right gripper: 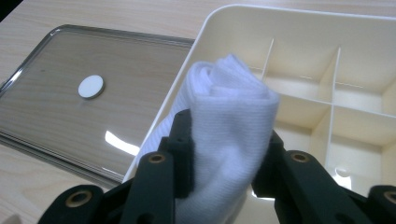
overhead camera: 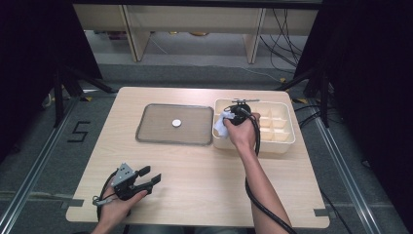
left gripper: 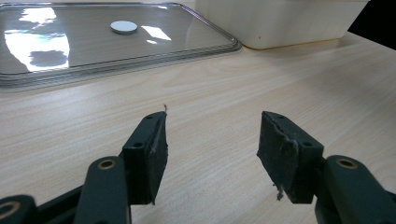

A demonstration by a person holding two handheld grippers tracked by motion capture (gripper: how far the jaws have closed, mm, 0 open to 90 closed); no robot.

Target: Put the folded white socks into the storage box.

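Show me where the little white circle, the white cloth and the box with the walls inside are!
white disc (overhead camera: 176,123): high view, its flat top.
white cloth (right gripper: 229,121): right gripper view, the rolled middle between the jaws.
divided box (overhead camera: 285,142): high view, its near rim.

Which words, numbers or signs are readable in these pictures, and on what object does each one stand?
"5": marked in black on the grey floor, left of the table, in the high view.
The tray, the white disc on it, the divided box, the white cloth and both grippers carry no readable text.
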